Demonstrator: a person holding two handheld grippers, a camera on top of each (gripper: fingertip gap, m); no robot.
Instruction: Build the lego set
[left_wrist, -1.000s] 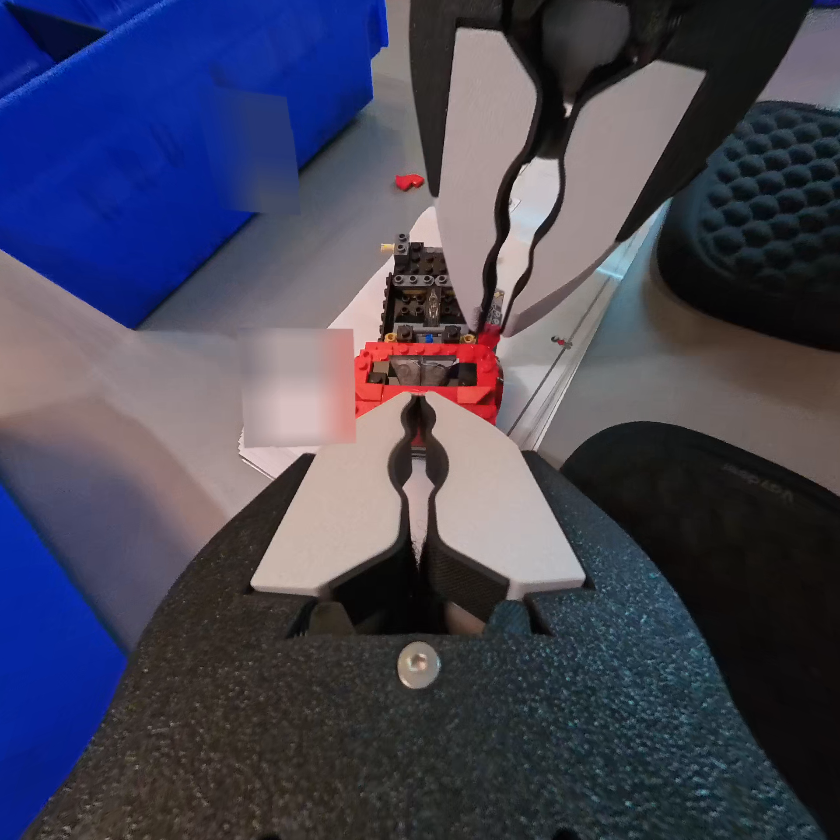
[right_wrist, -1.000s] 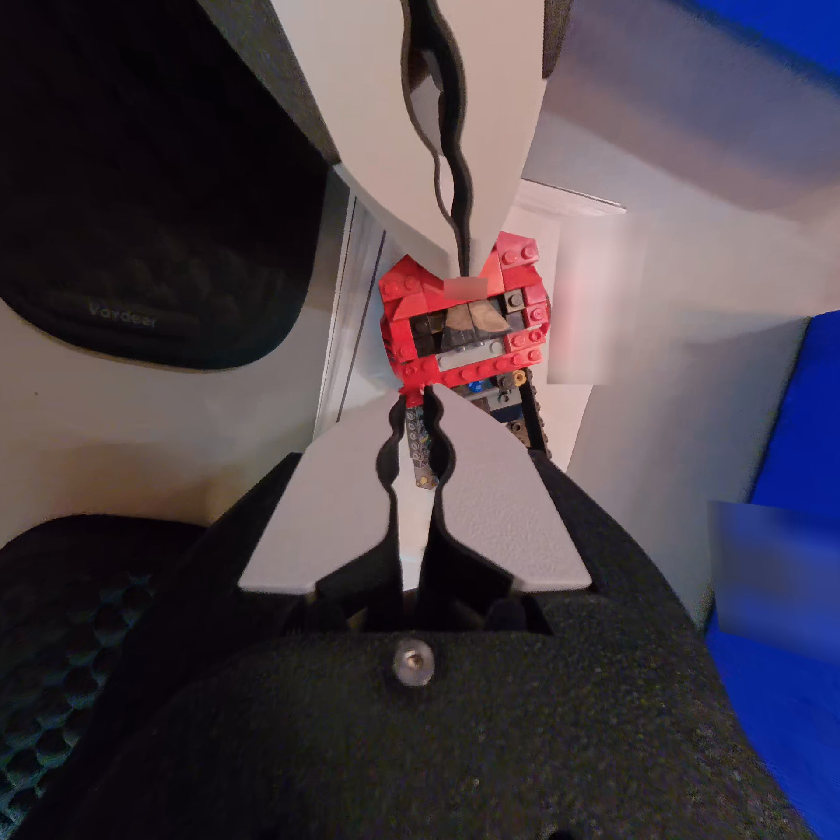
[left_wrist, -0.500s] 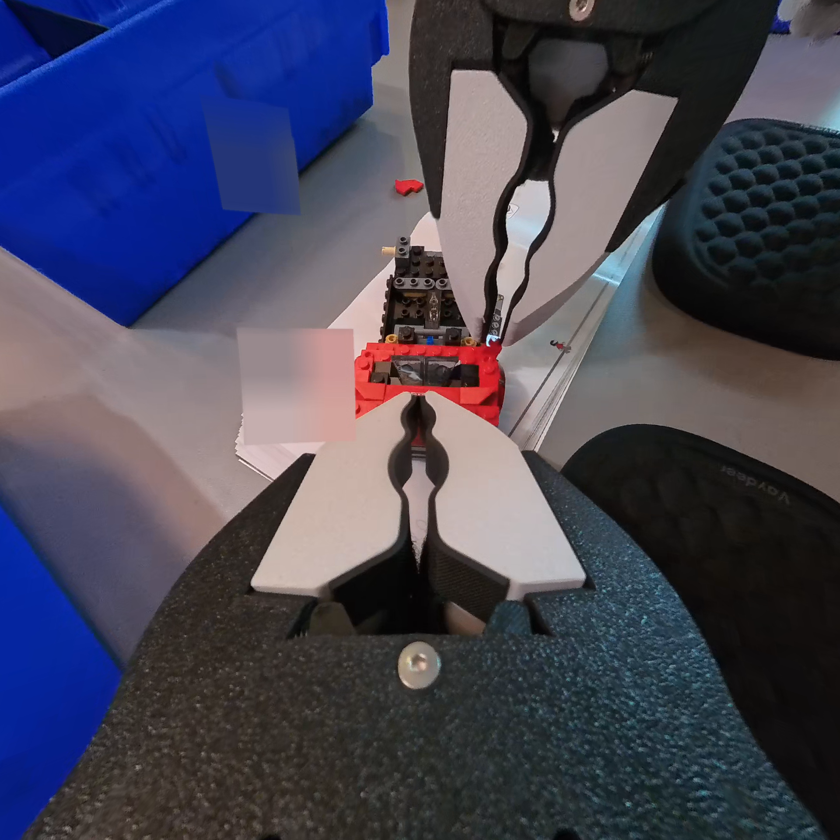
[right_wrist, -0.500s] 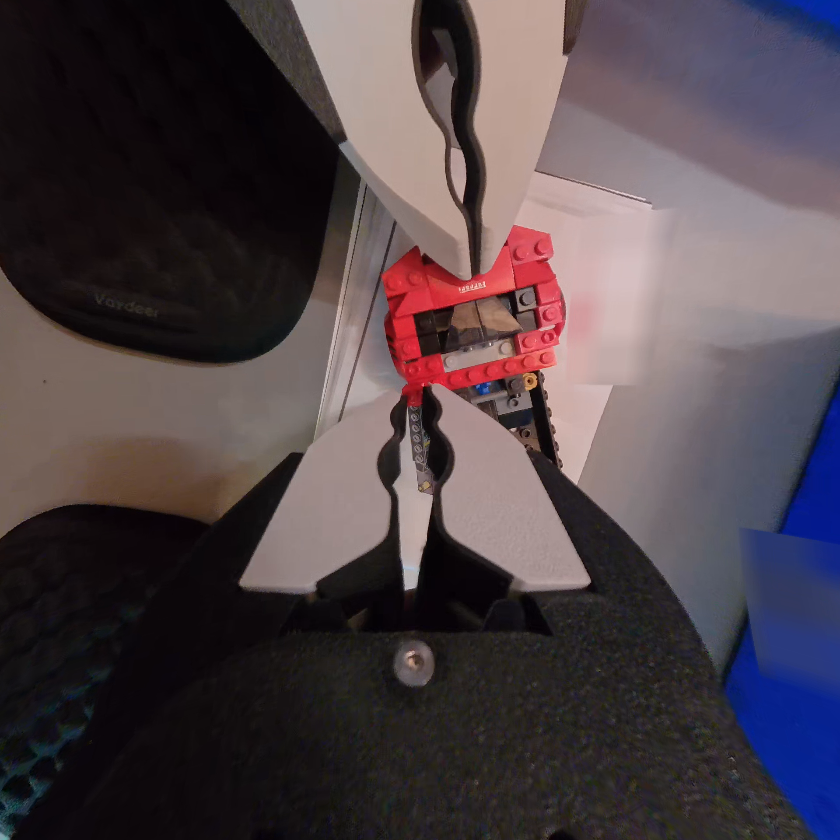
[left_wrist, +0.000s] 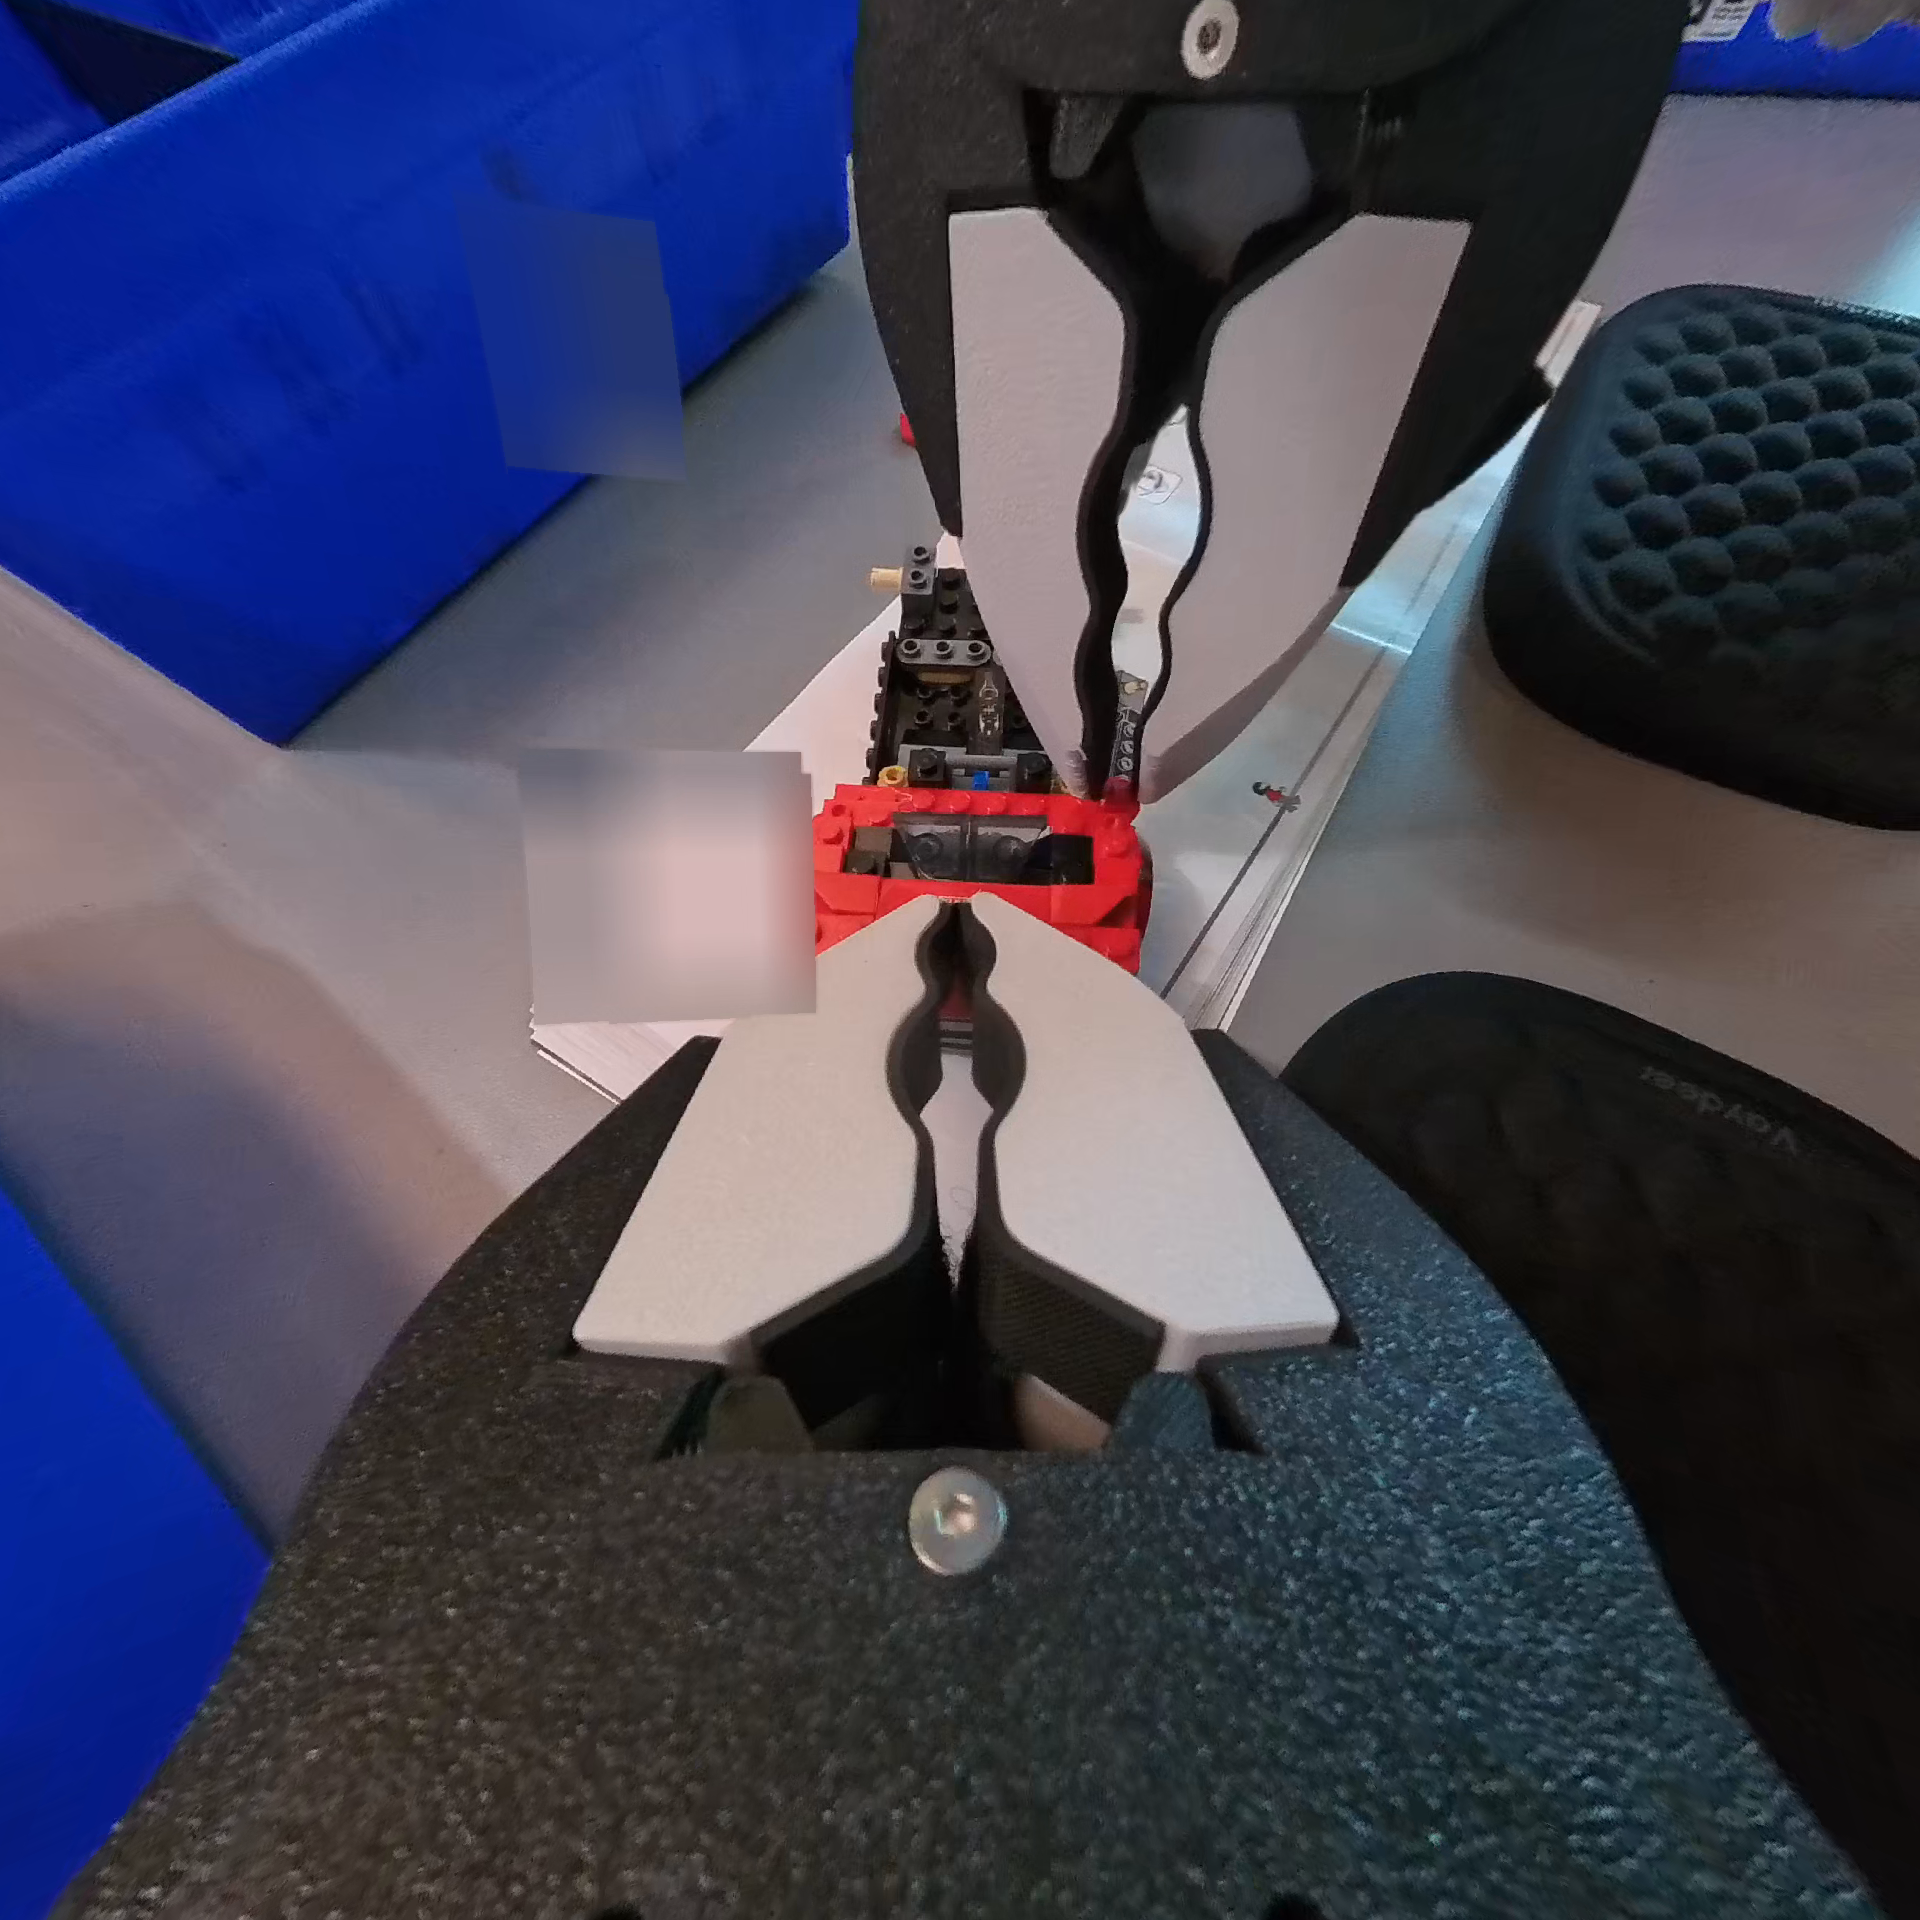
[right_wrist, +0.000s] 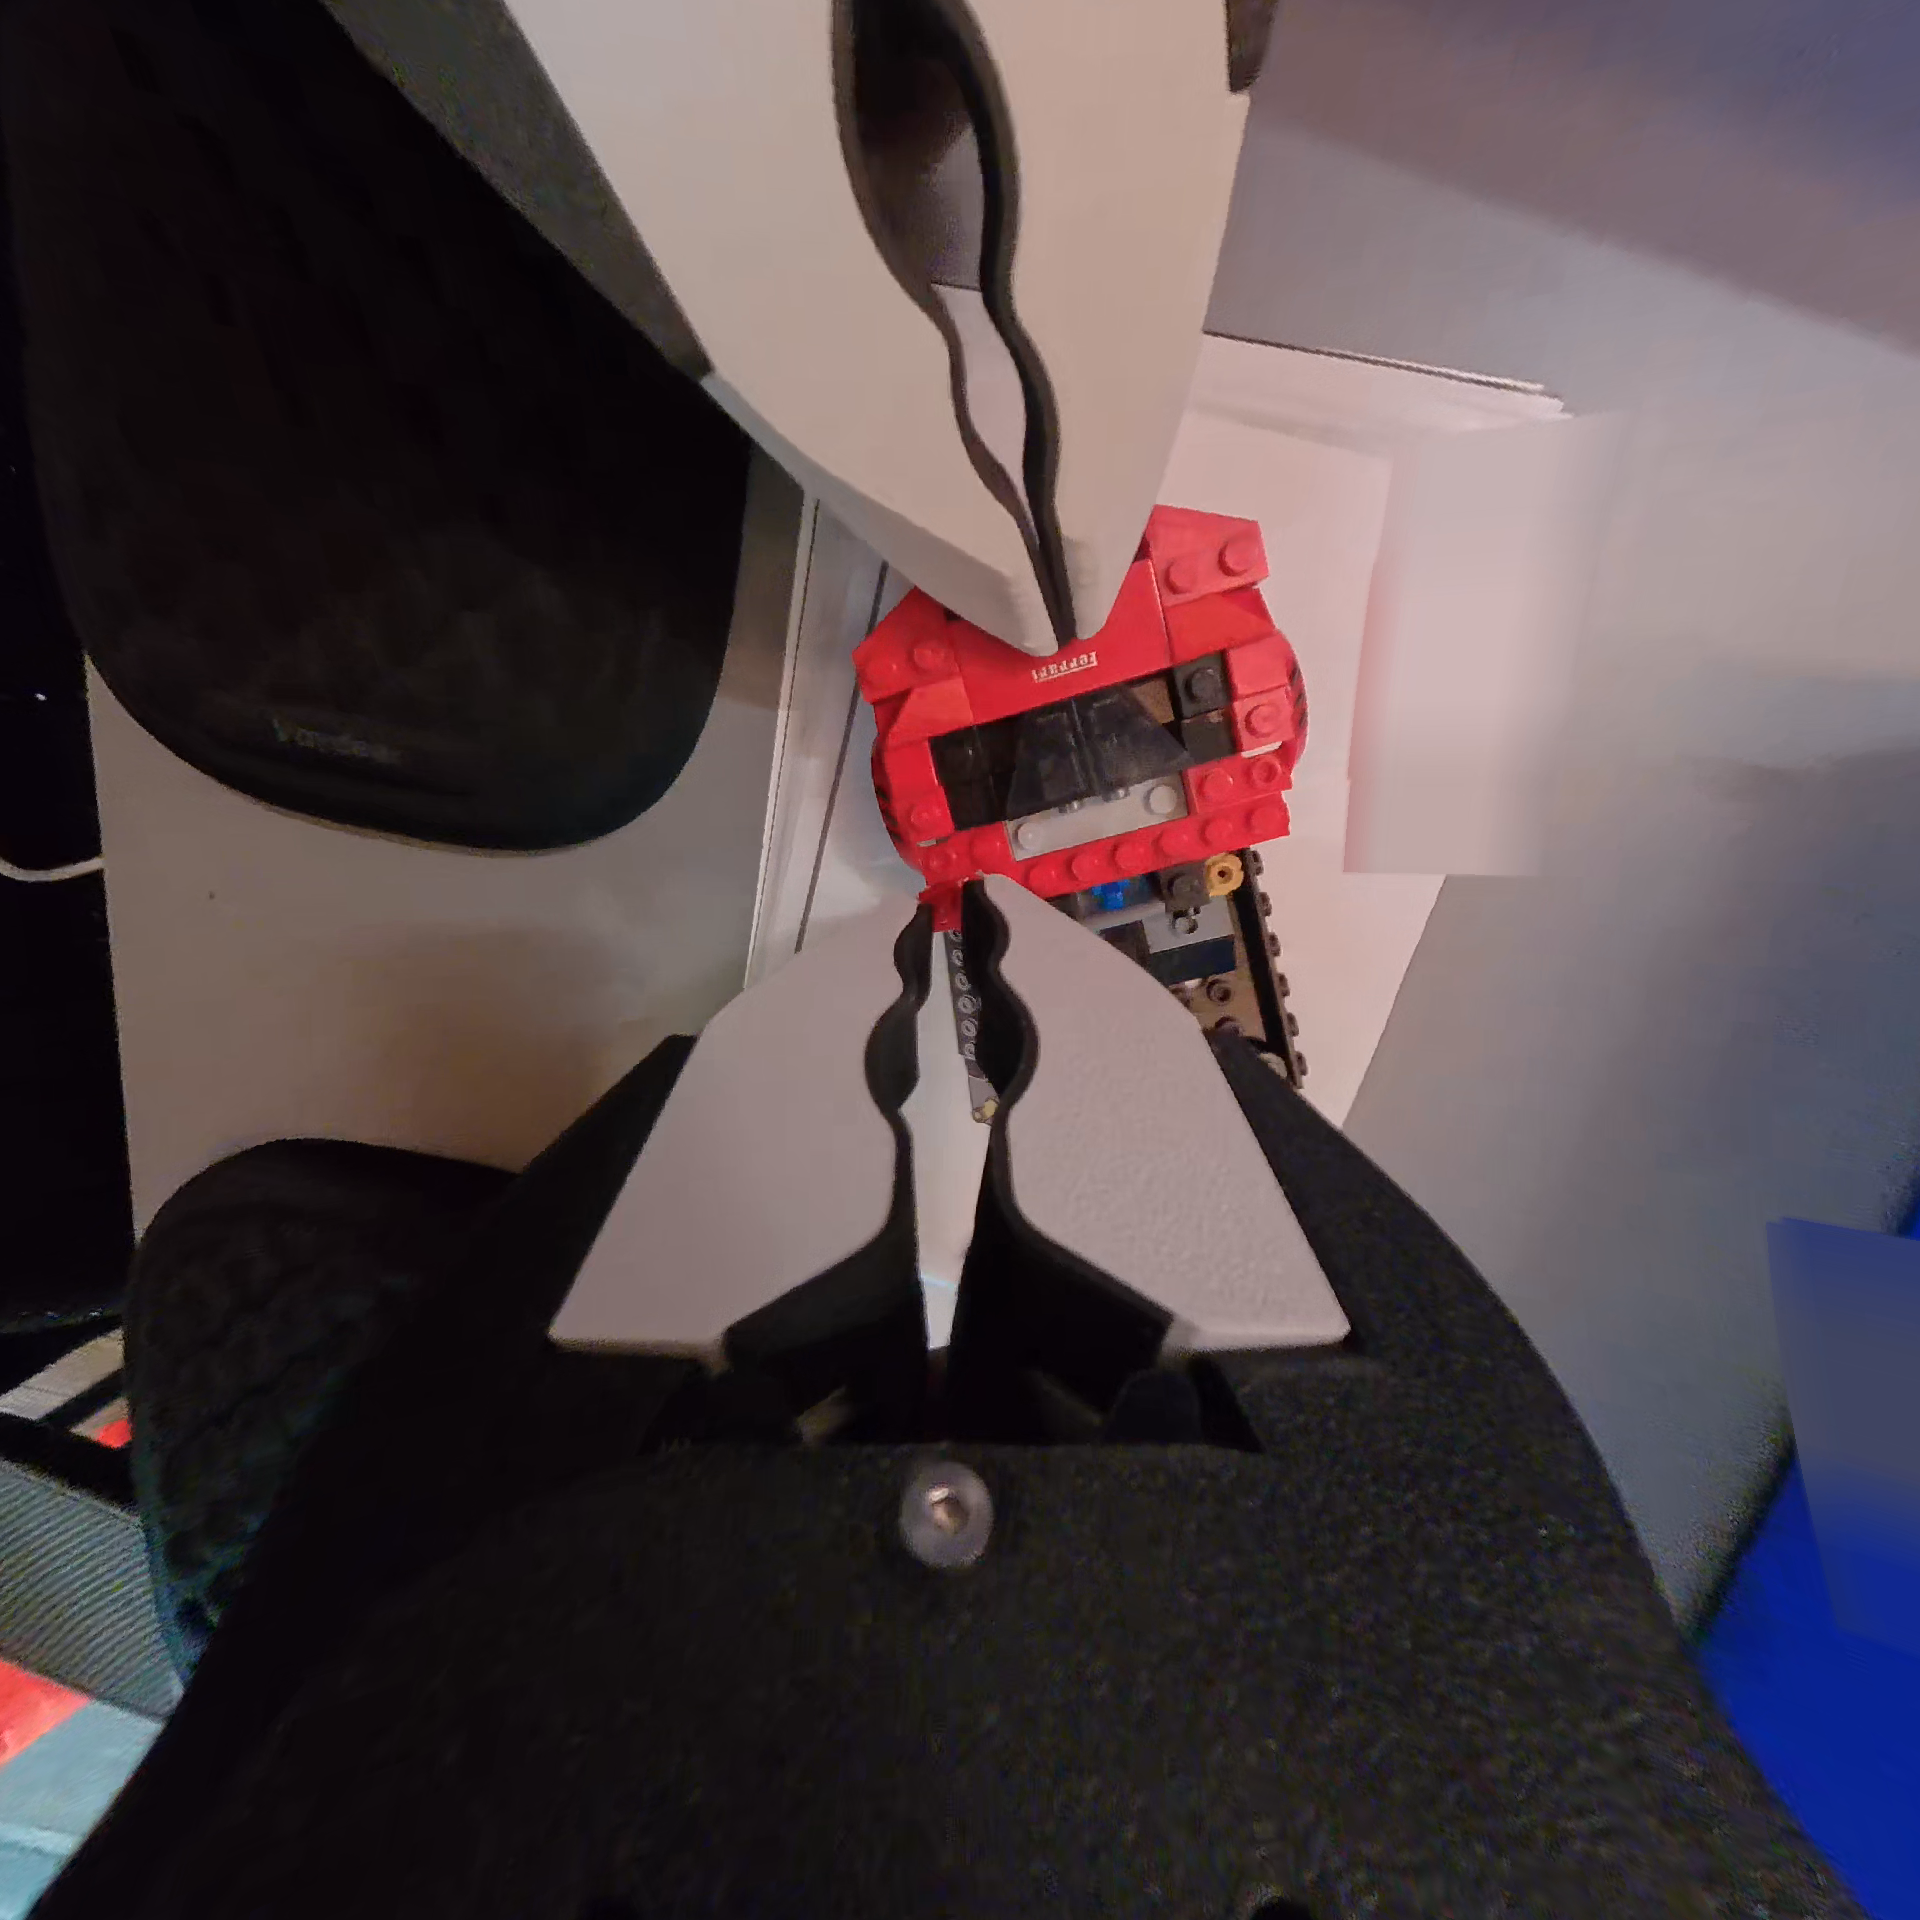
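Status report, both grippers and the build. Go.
Left gripper shut on the red car front. Right gripper shut on a thin black beam at the car's side. Car sits on white booklet. Nothing in the way.

Each hand-held gripper, the left hand-held gripper (left_wrist: 954, 914) and the right hand-held gripper (right_wrist: 961, 894), is showing a speckled black body, one silver screw at its centre and two pale grey fingers (left_wrist: 790, 1164) lined with wavy black pads.

Both wrist cameras sit close, facing each other across the shared red lego car (left_wrist: 977, 862).
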